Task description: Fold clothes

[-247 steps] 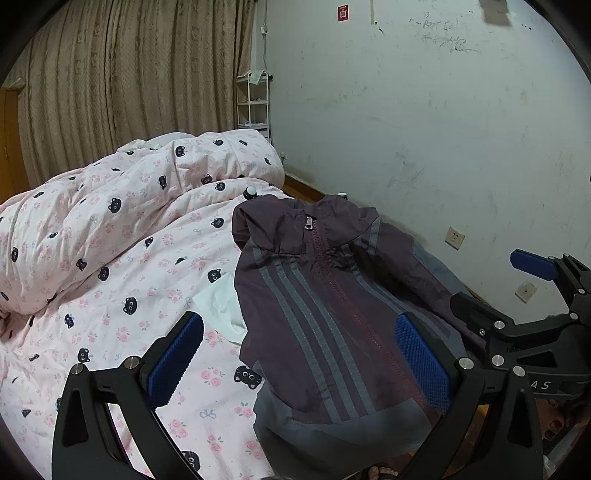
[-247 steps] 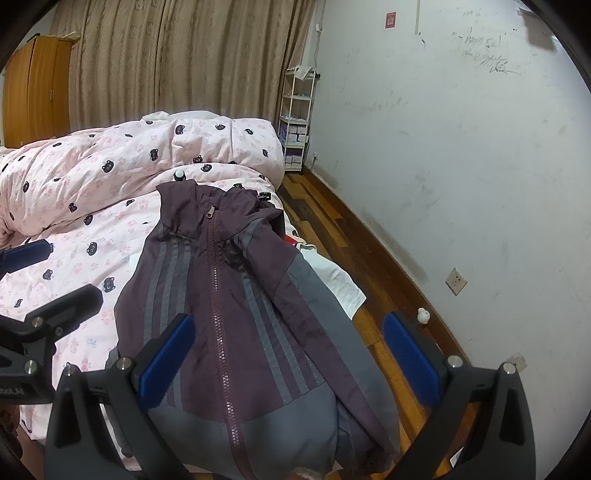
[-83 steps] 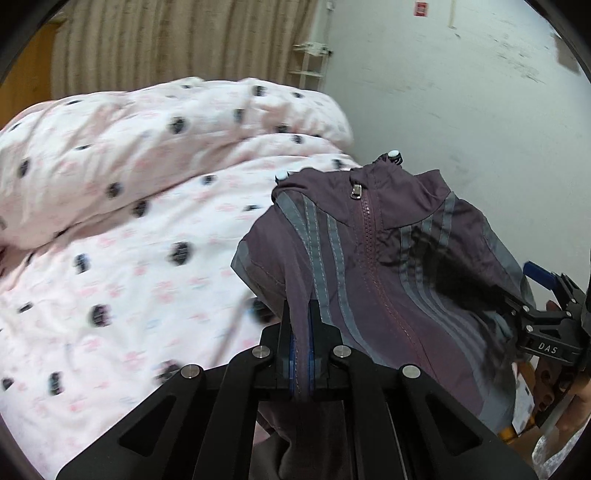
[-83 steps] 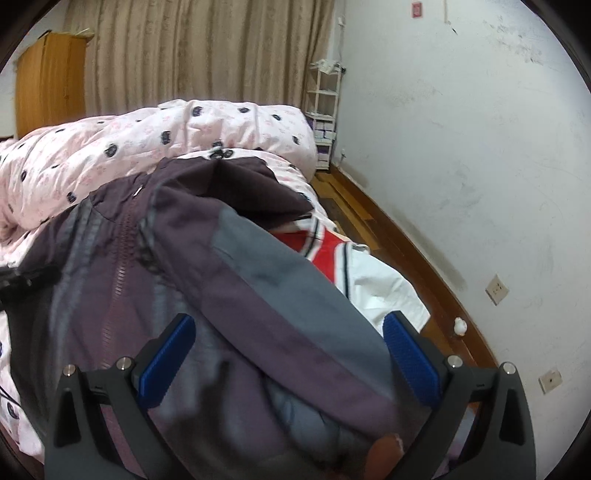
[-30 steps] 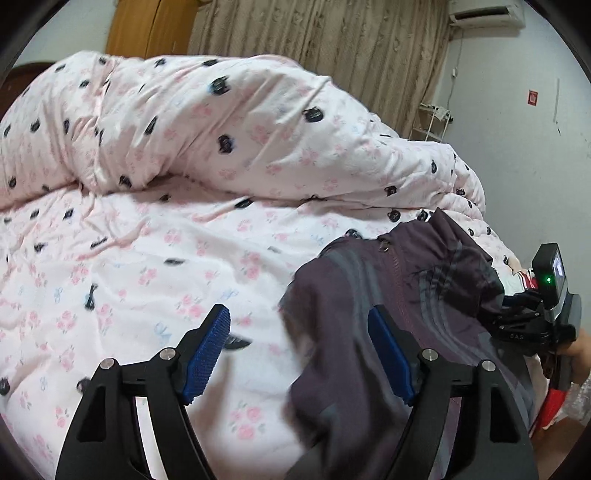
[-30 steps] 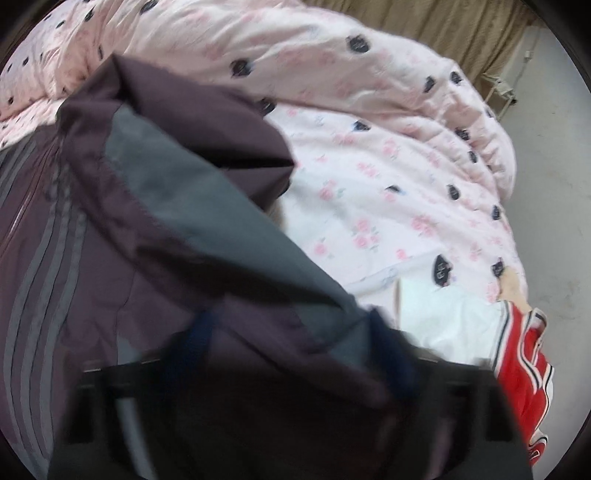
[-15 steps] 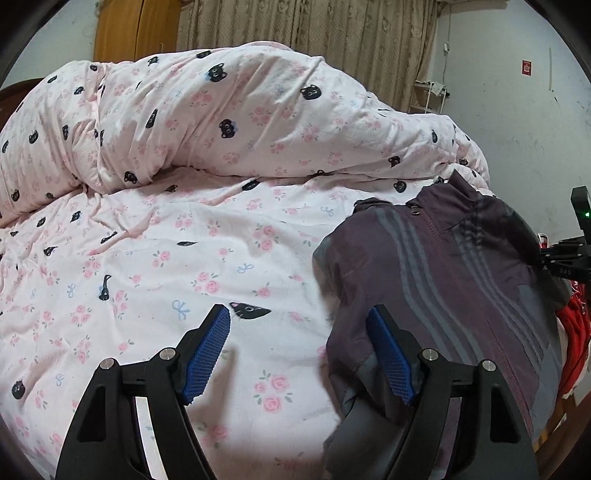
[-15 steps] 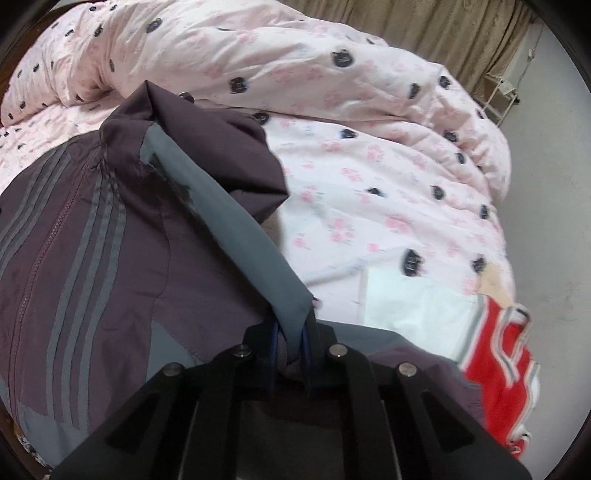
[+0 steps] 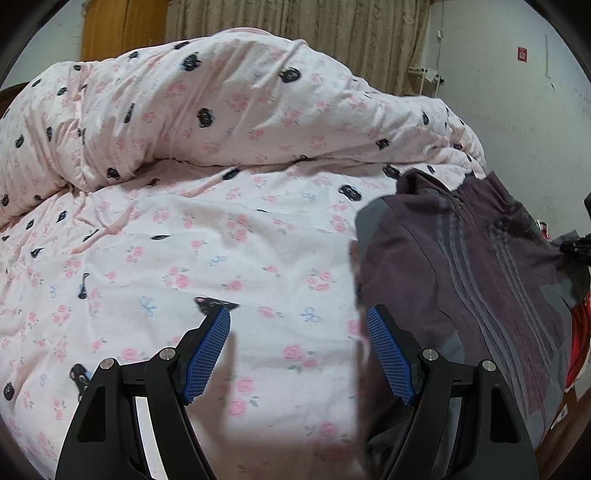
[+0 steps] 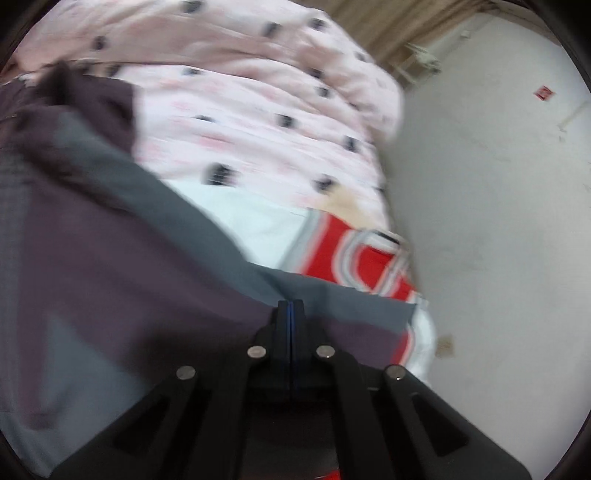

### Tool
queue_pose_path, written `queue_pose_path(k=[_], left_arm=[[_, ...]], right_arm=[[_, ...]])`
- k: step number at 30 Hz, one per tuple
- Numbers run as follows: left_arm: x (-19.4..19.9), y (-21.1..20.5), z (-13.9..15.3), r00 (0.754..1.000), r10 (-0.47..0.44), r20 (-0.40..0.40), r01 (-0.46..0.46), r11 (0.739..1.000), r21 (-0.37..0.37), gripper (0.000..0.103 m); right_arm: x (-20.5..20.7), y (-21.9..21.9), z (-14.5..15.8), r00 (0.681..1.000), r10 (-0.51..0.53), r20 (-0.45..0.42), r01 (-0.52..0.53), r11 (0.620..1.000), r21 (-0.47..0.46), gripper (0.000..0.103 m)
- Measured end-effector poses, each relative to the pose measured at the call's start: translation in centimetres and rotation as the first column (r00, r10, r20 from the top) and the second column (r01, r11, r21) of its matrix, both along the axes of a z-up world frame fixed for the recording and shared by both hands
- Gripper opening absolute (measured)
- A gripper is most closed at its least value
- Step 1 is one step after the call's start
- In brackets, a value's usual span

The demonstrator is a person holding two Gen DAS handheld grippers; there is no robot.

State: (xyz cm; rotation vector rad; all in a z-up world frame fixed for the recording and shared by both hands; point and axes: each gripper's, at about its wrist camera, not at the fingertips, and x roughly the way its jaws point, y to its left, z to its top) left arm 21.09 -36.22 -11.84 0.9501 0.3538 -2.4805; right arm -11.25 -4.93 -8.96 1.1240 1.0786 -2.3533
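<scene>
— Jacket first: where does your left wrist camera put the dark purple zip-up jacket with grey stripes (image 9: pixel 480 280)?

— On the right side of the pink quilt printed with roses and black cat faces (image 9: pixel 221 236), front up, zip running away from you. Your left gripper (image 9: pixel 299 354) has its blue-padded fingers (image 9: pixel 207 354) spread wide with nothing between them. They hover over bare quilt, and the right-hand pad sits just at the jacket's near edge. A brown pleated curtain (image 9: pixel 303 26) hangs behind the bed.

— And your right wrist camera?

— That view is blurred. Your right gripper (image 10: pixel 290 317) has its fingers pressed together, and the grey hem of the jacket (image 10: pixel 110 266) seems pinched between them, though you cannot tell how much cloth. Beyond it, a red and white garment with grey trim (image 10: pixel 354 258) lies near the bed's edge, beside the white wall (image 10: pixel 498 184).
</scene>
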Motion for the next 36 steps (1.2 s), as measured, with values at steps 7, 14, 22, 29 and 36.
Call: queue_pose_path(k=[7,14,22,29,36], left_arm=[[0.3,0.1,-0.3,0.999,-0.002,0.043,0.002,1.0,-0.016,0.073],[2.4,-0.5,-1.6,0.989,-0.048,0.139,0.052,0.998,-0.025,0.073],[4.0,-0.2,-1.9,0.98,-0.145,0.138,0.145,0.989,0.006,0.073],[5.0,-2.3,-1.7,0.992,-0.096,0.082,0.09,0.993,0.076,0.073],[5.7,-3.2,-1.5,0.995,-0.091,0.047,0.086,0.991,0.105,0.073]], right_arm=[[3.0,-1.3,0.9,0.993,0.116,0.027,-0.112,0.986,-0.122,0.038],[10.9,-8.7,0.8,0.935,0.351,0.054,-0.332,0.918,-0.219,0.055],[19.5,-18.8,0.3,0.843,0.524,0.117,-0.467,0.823,-0.322,0.058],[22.8,-25.7,0.0,0.841,0.506,0.19,-0.413,0.828,-0.379,0.066],[24.7,-30.0,-1.4,0.892,0.398,0.214,-0.323,0.893,-0.314,0.071]])
